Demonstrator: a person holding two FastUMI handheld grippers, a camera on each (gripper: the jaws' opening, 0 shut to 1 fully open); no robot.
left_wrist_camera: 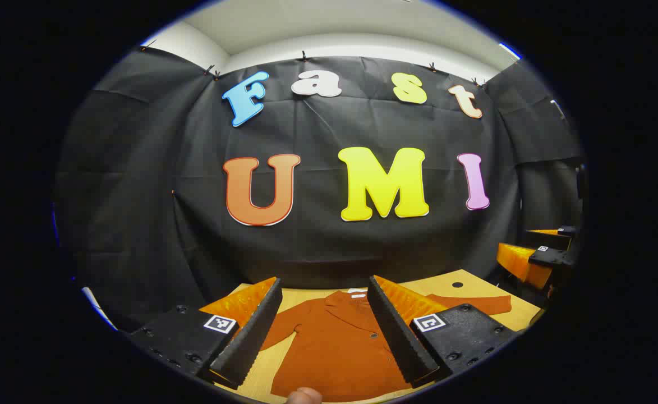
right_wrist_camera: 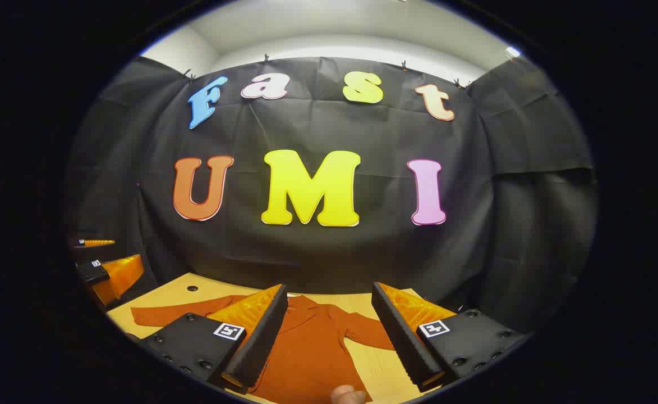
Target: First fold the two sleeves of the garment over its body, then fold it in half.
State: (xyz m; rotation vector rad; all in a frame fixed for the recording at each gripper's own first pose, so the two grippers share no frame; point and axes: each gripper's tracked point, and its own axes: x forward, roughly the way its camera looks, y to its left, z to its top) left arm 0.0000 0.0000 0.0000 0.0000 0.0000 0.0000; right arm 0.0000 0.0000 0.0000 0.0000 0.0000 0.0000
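— Left gripper view first: where was the garment [left_wrist_camera: 334,348]?
— It lay flat on the wooden surface [left_wrist_camera: 474,283] at the bottom centre of the frame, spread out, seen between the fingers of the left gripper [left_wrist_camera: 324,330]. Its collar pointed up the frame toward the black cloth wall [left_wrist_camera: 138,196], and its hem ran toward the lower edge, so the long axis of the body went from bottom to top of the picture.
— And the sleeves?
— Both were spread outward, not folded. One reached to the right of the frame, the other angled toward the lower left.
— State of that gripper?
— Released, jaws wide apart, hovering above the cloth and grasping nothing. The right gripper [left_wrist_camera: 547,247] showed at the right edge, also off the garment.
— Right gripper view?
— Same layout: the garment [right_wrist_camera: 312,353] sat at the bottom centre, collar toward the wall, one sleeve stretched to the left of the frame. The right gripper [right_wrist_camera: 329,336] was released too, fingers spread and holding nothing. The left gripper [right_wrist_camera: 104,264] appeared at the left edge.
— Anything else?
— A fingertip [left_wrist_camera: 303,395] peeked in at the bottom edge.
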